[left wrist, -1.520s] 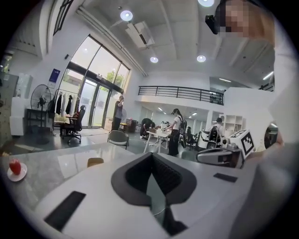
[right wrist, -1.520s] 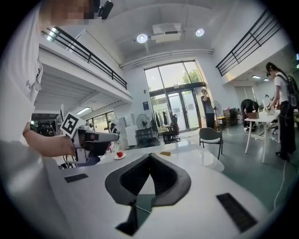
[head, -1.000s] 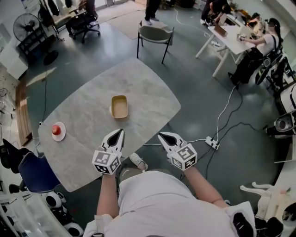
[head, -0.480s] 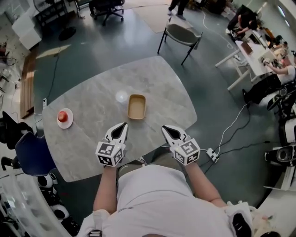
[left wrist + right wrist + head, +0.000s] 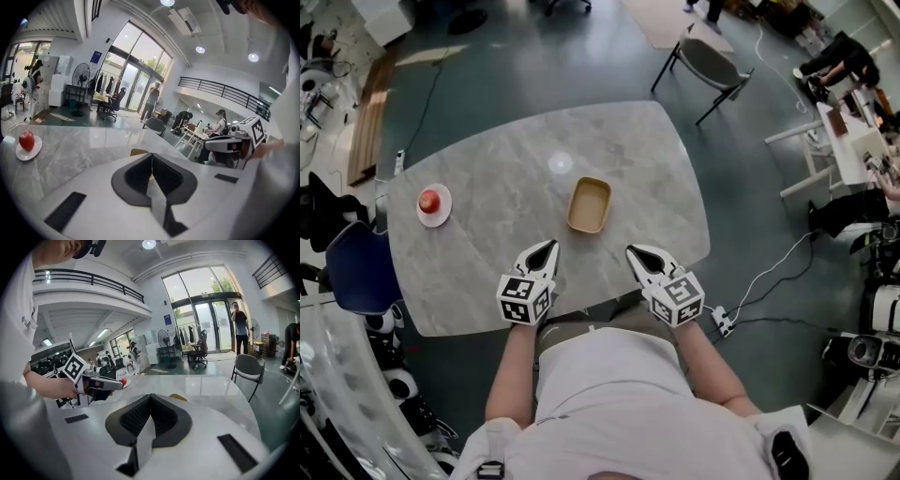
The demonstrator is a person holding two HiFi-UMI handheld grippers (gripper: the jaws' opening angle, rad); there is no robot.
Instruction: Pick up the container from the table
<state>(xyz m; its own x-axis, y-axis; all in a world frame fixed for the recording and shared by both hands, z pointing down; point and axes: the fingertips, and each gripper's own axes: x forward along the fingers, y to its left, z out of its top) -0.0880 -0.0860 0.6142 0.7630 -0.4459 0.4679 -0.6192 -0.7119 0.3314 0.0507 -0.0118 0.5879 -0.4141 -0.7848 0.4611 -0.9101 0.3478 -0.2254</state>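
Right now both tongs are clenched on nothing: the left gripper (image 5: 548, 246) and the right gripper (image 5: 633, 250) hover over the near edge of the table (image 5: 487, 262), their jaw tips pressed together in each gripper view, with no object between them. The container (image 5: 589, 204), a shallow tan tray with rounded corners, sits open side up near the middle of the marble top, a little beyond the two grippers and roughly between their lines of aim. It shows only as a sliver of rim past the closed tips in the left gripper view (image 5: 138, 152) and in the right (image 5: 179, 397). The step in hand looks like the approach. To do it well, I would spread the jaws of the chosen gripper before arriving, come in low along the tabletop, and straddle one side wall so one pad goes inside and one outside. The apple (image 5: 430, 199) on its plate (image 5: 441, 214) lies well apart to the left, so it should not interfere
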